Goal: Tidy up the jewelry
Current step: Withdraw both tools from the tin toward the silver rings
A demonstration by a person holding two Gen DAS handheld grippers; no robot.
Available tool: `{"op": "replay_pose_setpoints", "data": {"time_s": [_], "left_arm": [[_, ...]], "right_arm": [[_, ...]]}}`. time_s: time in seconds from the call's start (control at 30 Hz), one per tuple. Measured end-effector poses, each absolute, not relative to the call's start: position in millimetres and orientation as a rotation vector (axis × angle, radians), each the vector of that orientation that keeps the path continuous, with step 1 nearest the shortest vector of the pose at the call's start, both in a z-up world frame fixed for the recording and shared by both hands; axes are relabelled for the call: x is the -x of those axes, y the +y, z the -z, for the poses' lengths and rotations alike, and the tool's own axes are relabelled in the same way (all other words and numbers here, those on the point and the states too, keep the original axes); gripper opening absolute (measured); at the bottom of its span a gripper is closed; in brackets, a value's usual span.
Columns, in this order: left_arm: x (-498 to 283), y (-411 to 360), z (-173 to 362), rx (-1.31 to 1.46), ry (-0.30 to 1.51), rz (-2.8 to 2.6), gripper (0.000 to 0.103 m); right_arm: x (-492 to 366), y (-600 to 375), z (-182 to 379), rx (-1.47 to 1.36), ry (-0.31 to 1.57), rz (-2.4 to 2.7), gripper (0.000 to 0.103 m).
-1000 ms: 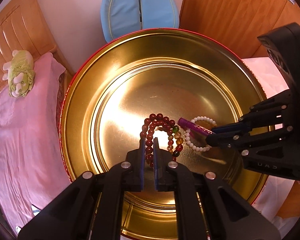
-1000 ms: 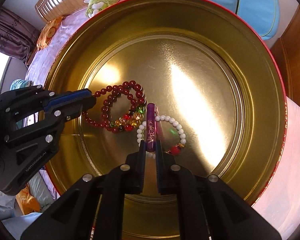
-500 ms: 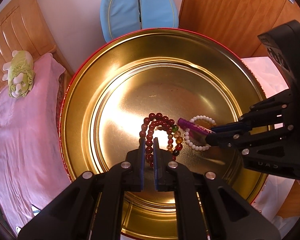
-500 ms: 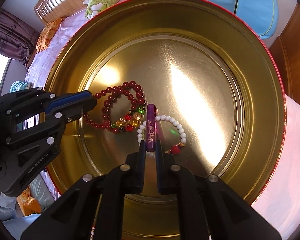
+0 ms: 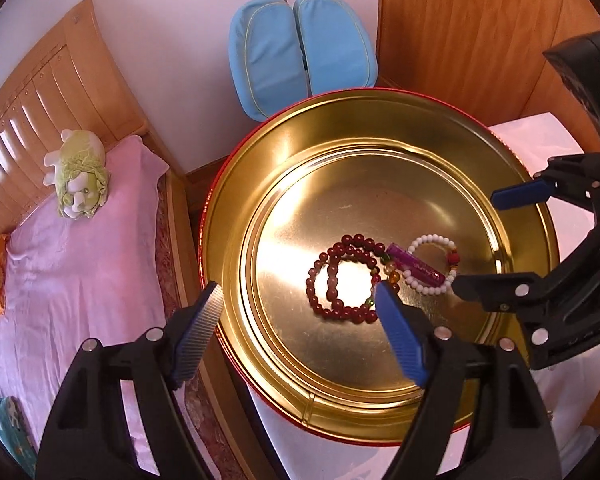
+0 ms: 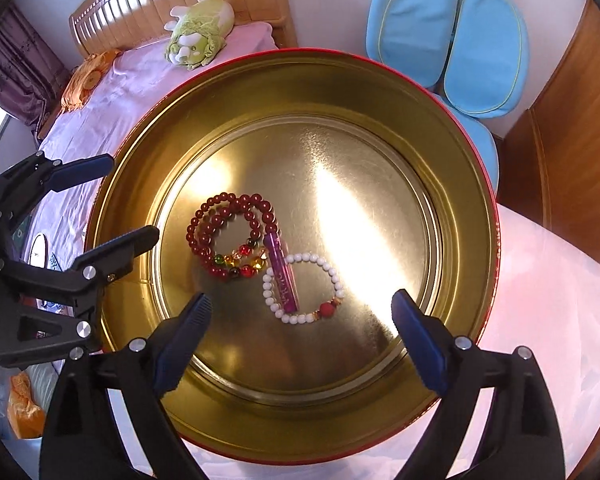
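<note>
Both claws — left claw [image 5: 300, 320] and right claw [image 6: 300, 320] — wide open, empty, above the gold tin [image 6: 452, 152] of bracelets [image 6: 228, 232].

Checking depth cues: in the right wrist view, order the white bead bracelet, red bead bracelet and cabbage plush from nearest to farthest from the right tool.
From the right tool:
1. white bead bracelet, just ahead, in the tin's middle.
2. red bead bracelet, farther in, to the left.
3. cabbage plush, on the bed beyond the gold tin.
</note>
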State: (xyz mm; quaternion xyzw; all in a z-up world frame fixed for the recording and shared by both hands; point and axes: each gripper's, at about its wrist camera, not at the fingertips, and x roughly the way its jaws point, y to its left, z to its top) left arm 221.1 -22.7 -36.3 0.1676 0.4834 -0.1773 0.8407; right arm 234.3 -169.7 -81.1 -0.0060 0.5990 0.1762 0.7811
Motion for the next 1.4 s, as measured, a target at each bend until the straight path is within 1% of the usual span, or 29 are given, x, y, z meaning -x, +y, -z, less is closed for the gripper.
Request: {"op": "replay_pose_setpoints", "data": {"time_s": [0.27, 0.5, 0.77, 0.83, 1.0, 1.2, 1.4], "left_arm": [[-207.0, -17.6, 29.2, -0.379, 1.014, 0.395, 0.077], [-193.1, -8.9, 15.2, -0.370, 0.986, 0.416, 0.077], [-149.3, 5.4, -1.0, -0.310, 0.949, 0.519, 0.077], [-134.9, 7.3, -0.9, -0.301, 0.948, 0.558, 0.077], [-101.6, 5.9, 14.9, -0.307, 0.977, 0.671, 0.077], [-66.8, -5.0, 52.0, -0.367, 1.060, 0.758, 0.077], [-44.0, -17.3, 81.2, -0.433, 1.105, 0.762, 0.077]], "right_arm": [[-220.9, -166.2, 69.1, 0.009, 1.276, -0.395, 0.092], [-205.8, -174.0, 56.9, -0.075, 1.250, -0.412, 0.094], [-161.7, -182.5, 38.6, -0.092, 1.199, -0.389, 0.094], [-150.6, -186.1, 39.3, -0.098, 1.201, -0.373, 0.096], [-119.2, -199.9, 52.7, -0.123, 1.219, -0.299, 0.096], [-82.9, -214.5, 85.3, -0.142, 1.299, -0.225, 0.096], [-53.9, -226.6, 107.2, -0.154, 1.321, -0.172, 0.096]]}}
